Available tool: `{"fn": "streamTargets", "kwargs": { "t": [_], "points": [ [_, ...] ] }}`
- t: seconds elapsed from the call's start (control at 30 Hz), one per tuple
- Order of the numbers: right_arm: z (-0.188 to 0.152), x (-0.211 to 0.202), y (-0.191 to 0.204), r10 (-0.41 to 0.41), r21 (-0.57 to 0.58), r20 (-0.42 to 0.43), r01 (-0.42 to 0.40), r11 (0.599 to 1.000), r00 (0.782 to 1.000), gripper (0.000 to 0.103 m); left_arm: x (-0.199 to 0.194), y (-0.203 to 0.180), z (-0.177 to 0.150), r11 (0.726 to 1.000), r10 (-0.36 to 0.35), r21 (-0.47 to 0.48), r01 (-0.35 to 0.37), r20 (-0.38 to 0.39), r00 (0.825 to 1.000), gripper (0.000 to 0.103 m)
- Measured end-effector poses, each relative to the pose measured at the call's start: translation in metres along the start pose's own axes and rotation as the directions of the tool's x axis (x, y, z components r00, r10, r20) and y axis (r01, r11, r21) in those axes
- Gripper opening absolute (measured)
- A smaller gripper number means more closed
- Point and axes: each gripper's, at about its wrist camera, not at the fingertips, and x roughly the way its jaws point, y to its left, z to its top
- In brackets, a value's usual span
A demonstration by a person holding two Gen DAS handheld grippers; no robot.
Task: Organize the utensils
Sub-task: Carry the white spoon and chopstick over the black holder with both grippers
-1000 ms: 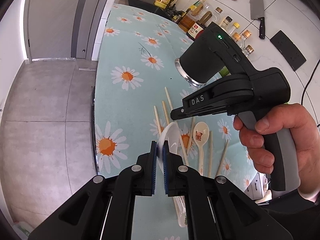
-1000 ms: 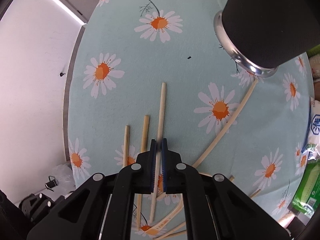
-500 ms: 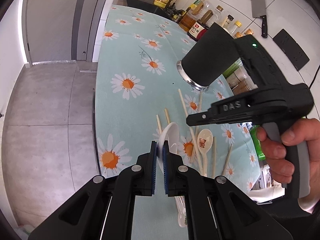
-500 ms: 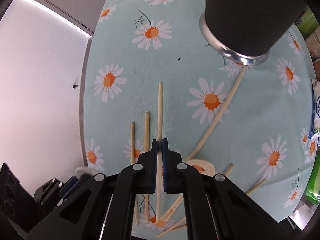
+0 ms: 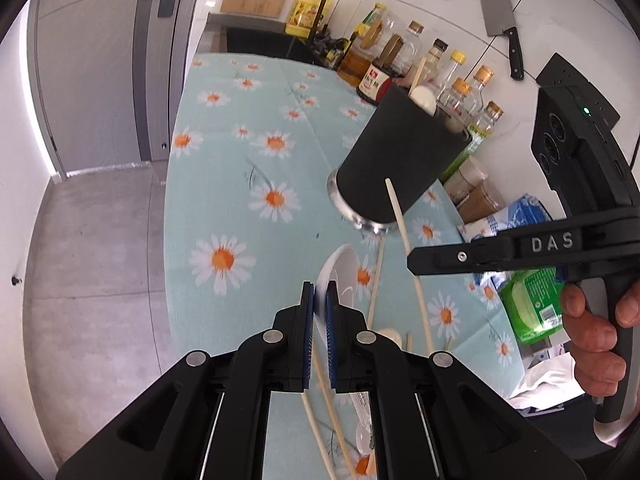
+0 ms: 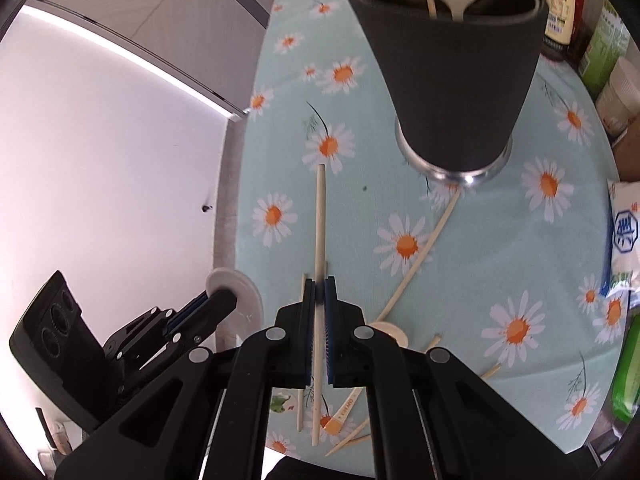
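The right gripper (image 6: 316,296) is clamped tight on one pale chopstick (image 6: 319,220), which sticks out in front of its fingers and hangs above the daisy cloth (image 6: 500,248). The left gripper (image 5: 316,300) is clamped on the rim of a white spoon (image 5: 340,264), also off the cloth. Ahead of both stands the black holder (image 6: 448,80), with a spoon and a stick already poking out of its top. More chopsticks (image 6: 416,260) lie on the cloth under the grippers. To do this step well, I think each hand should go up over the holder's open top, tip its thing upright, and let go only when the low end is inside, one hand at a time so they do not bump
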Motion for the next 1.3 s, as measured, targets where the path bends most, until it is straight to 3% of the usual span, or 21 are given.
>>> {"fn": "streamTargets", "kwargs": {
  "t": [0.33,0.5,0.63,0.87,1.1,1.3],
  "points": [
    [0.02,-0.07,-0.008,0.079,-0.075,0.103,-0.072,0.995,0.991,0.005,-0.019,-0.03,0.046,0.999,0.032,0.026,-0.035,0.107,0.994,0.005],
    [0.037,-0.094,-0.013,0.135,-0.106,0.17,-0.118,0.987,0.976,0.005,-0.026,-0.044,0.071,0.998,0.038,0.036,-0.044,0.164,0.986,0.005],
    [0.052,-0.114,-0.019,0.112,-0.151,0.203,-0.082,0.985,0.973,0.005,-0.03,-0.064,0.091,0.993,0.07,0.08,-0.089,0.215,0.974,0.005],
    [0.08,-0.14,-0.033,0.151,-0.152,0.253,-0.115,0.982,0.956,0.005,-0.031,-0.09,0.119,0.986,0.083,0.117,-0.117,0.267,0.96,0.005],
    [0.099,-0.165,-0.037,0.192,-0.222,0.353,-0.117,0.968,0.916,0.005,-0.031,-0.103,0.146,0.987,0.076,0.107,-0.118,0.329,0.941,0.005],
    [0.107,-0.184,-0.042,0.224,-0.297,0.475,-0.085,0.951,0.851,0.005,-0.018,-0.113,0.169,0.985,0.084,0.107,-0.132,0.369,0.926,0.005]
  ]
}}
